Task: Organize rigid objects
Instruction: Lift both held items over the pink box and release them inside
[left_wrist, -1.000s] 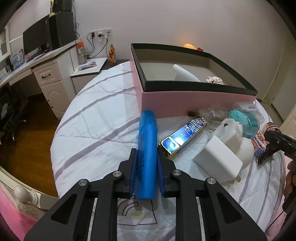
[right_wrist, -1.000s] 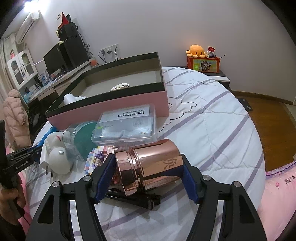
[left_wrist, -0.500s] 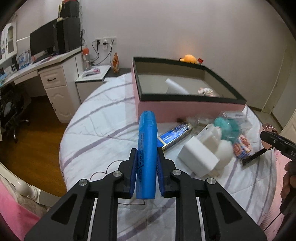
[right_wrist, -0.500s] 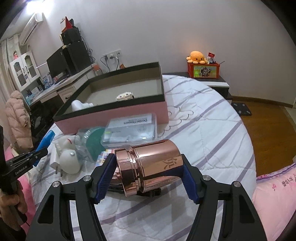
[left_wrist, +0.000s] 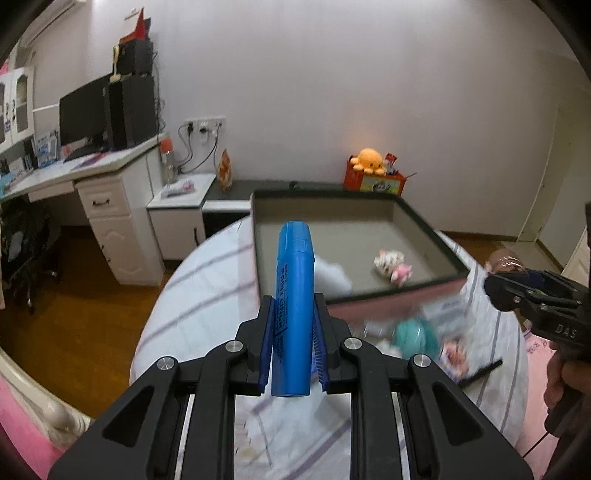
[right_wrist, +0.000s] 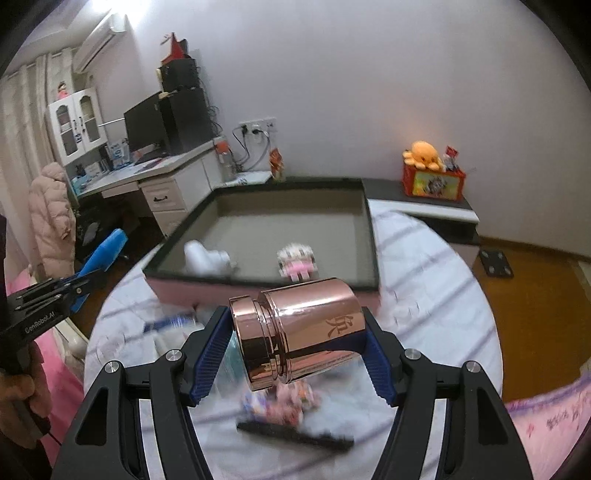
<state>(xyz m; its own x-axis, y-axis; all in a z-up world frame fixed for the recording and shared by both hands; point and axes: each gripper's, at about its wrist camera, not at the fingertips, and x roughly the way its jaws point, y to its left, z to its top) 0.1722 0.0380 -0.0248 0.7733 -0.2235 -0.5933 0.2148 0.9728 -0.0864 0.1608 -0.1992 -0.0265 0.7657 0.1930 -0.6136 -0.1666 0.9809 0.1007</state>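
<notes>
While my left gripper (left_wrist: 293, 343) clamps the blue highlighter (left_wrist: 293, 306) between its blue pads, the marker sticks out forward along the fingers, its capped end lined up over the near wall of the pink box (left_wrist: 373, 302). My right gripper (right_wrist: 295, 354) is closed on the rose-gold canister (right_wrist: 303, 330), which lies crosswise between the pads, its lid end toward the left finger and an engraved character on its side. Both things are held in the air above the bed (right_wrist: 436, 302), a round one with a white, purple-striped cover.

Just below the canister, on the cover, lie a blurred multicoloured block (right_wrist: 277, 406) and a black strip (right_wrist: 295, 437). A teal round thing (left_wrist: 415, 334) sits near the box's front wall.

The pink box stands open on the bed beyond both grippers, dark-rimmed with a grey floor. Inside it rest a white object (right_wrist: 207, 256) and a small pink-and-white block figure (right_wrist: 295, 262), a little apart.

Farther out, an orange plush octopus (right_wrist: 423, 153) sits on a red box on the bedside shelf, and a white desk (left_wrist: 74, 173) with a monitor stands at the left wall.
</notes>
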